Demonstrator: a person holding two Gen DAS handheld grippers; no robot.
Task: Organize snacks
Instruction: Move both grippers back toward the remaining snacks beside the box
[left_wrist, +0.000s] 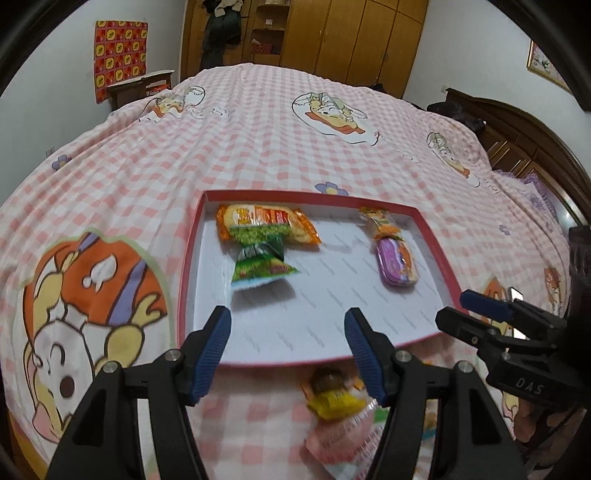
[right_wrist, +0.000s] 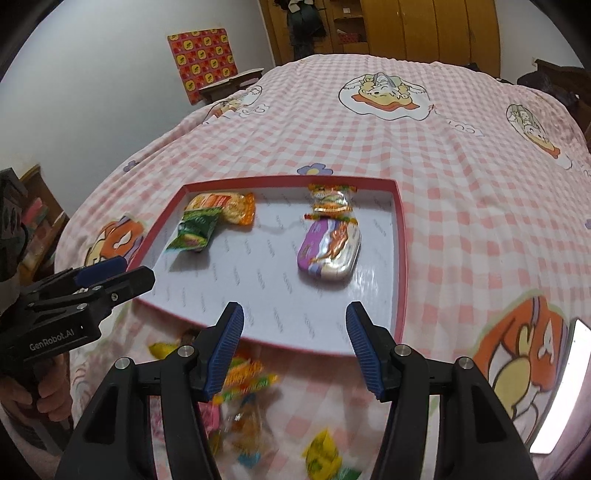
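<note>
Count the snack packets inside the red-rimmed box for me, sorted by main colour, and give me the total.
In the box:
Orange packet: 1
Green packet: 1, overlapping the orange one
Purple packet: 1
Small orange-and-green packet: 1, at the purple one's far end
Total: 4
More packets lie outside on the bedspread, too blurred to count.

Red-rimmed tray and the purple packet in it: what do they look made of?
The tray looks like thin cardboard, probably a box lid: straight folded walls, matt red edge, white printed lining. The purple packet seems glossy plastic or foil film, since it shows bright glare and a silvery end. Neither is certain from sight alone.
</note>
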